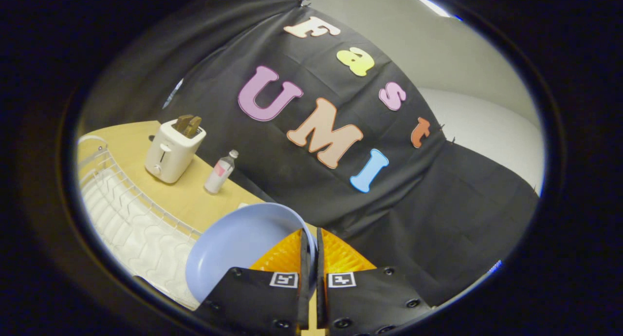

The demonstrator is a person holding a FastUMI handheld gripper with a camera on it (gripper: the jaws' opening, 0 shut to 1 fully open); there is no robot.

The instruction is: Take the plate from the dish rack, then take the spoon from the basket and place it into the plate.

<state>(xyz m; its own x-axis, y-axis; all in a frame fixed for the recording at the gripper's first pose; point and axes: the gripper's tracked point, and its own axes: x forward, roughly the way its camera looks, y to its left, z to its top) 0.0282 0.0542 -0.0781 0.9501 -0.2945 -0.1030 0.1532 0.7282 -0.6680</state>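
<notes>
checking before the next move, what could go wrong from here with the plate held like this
1. The claw pinches only the rim of the blue plate, so most of the plate hangs off to one side; it may twist or slip out.
2. The plate is tilted above the white dish rack, so it might clip the wires.
3. The toaster and small bottle stand beyond on the table; a wide swing could knock them.

Evenly lit and sharp at centre, fisheye bending and dimming toward the edges.
</notes>
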